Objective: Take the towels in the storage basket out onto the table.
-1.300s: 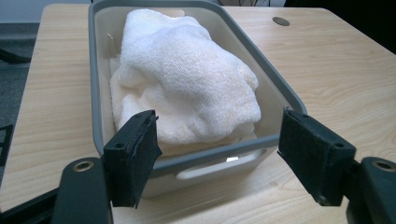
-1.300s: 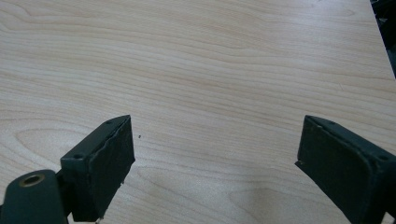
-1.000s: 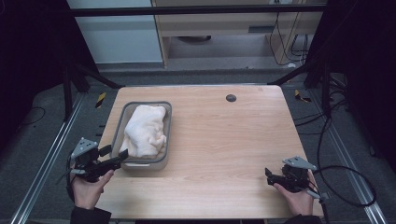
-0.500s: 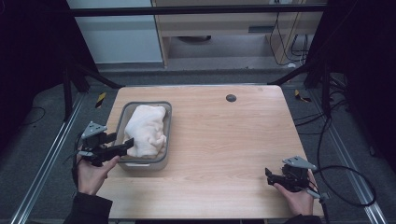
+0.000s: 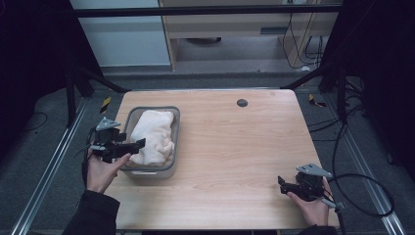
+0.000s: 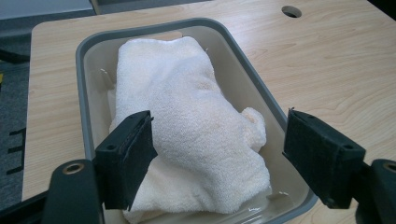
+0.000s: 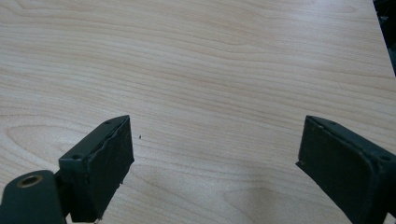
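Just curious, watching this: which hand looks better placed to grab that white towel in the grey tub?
Left. The left claw hangs open right above the towel in the tub, and has just been opening. The right claw rests far across the table.

Cream towel in grey tub, open jaws above.

High overhead; both tool cameras close, tableward.

No legible text (anywhere)
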### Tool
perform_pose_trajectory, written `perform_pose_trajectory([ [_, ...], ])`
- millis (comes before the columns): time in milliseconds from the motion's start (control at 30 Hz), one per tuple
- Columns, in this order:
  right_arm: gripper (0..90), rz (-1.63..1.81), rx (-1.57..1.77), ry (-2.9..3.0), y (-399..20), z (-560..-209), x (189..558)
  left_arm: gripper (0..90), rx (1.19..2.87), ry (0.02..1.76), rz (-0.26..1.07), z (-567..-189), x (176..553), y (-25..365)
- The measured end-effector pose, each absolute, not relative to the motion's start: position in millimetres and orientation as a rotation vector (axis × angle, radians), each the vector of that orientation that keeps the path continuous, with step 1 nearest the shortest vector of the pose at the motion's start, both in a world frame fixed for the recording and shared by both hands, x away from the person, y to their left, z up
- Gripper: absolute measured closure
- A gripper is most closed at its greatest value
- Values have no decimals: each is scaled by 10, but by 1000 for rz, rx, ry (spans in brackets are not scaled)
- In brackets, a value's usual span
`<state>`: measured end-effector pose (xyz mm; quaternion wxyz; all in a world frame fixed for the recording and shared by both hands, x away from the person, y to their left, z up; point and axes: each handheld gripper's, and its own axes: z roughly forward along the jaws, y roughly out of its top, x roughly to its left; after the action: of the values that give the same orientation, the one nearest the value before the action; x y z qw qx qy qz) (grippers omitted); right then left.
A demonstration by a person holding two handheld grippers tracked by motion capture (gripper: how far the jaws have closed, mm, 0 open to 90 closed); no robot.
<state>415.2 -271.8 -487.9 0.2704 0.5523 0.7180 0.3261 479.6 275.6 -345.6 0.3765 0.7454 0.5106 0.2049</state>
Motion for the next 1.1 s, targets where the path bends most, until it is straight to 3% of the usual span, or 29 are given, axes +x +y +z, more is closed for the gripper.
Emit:
perform_pose_trajectory([
  [1100, 89, 888, 1500, 1954, -2731, -4892, 4174, 100, 2062, 1411, 495, -3745, 5361, 2474],
])
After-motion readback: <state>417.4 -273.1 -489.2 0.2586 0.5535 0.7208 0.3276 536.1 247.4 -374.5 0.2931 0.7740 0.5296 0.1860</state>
